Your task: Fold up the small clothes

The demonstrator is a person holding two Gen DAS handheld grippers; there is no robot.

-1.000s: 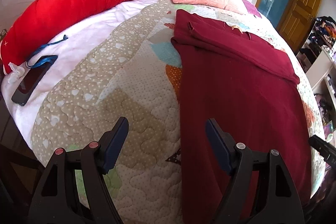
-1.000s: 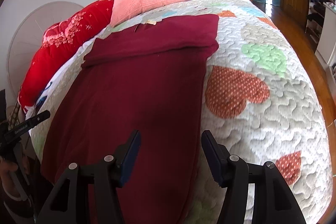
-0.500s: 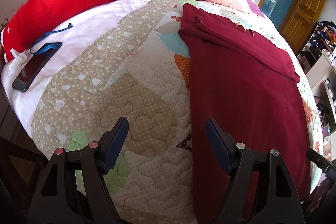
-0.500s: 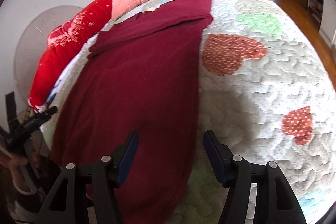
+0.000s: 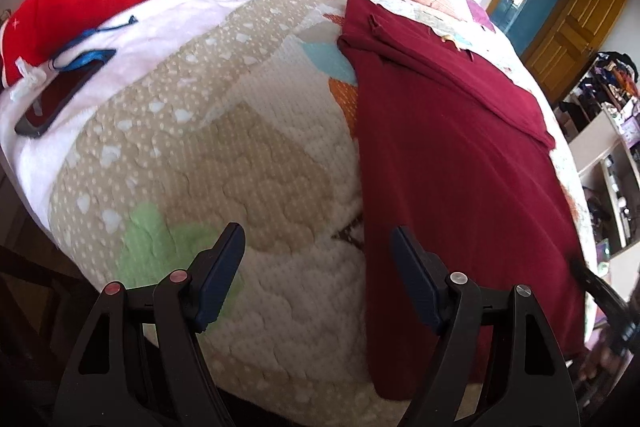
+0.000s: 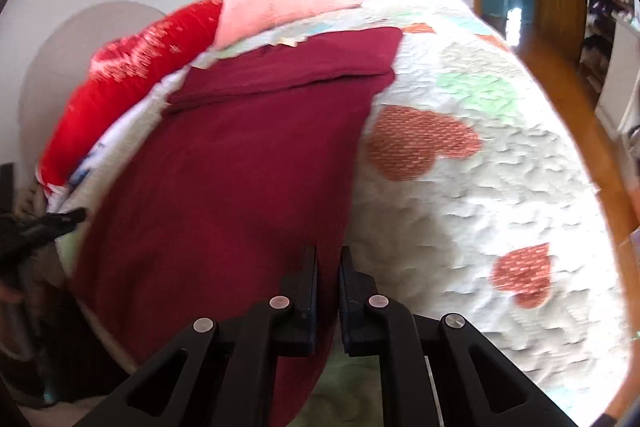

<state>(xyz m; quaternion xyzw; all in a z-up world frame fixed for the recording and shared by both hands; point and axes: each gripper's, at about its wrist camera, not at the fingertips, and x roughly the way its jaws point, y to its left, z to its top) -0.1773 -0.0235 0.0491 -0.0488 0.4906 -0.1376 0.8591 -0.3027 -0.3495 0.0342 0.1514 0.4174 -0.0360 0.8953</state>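
On the quilt, the right gripper pinches the near right edge of the maroon garment, apparently to start a fold, while the left gripper hovers, fingers apart, beside the garment's opposite edge.

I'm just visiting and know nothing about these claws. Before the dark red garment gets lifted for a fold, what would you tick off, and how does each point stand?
1. Right claw closed on the near right edge of the dark red garment: ok.
2. Left claw gripping the near left edge: not ok; it is open, cloth by one pad only.
3. Garment lying flat on the quilt: ok.
4. Phone clear of the garment: ok.
5. Hem hanging over the bed's edge: cannot tell.
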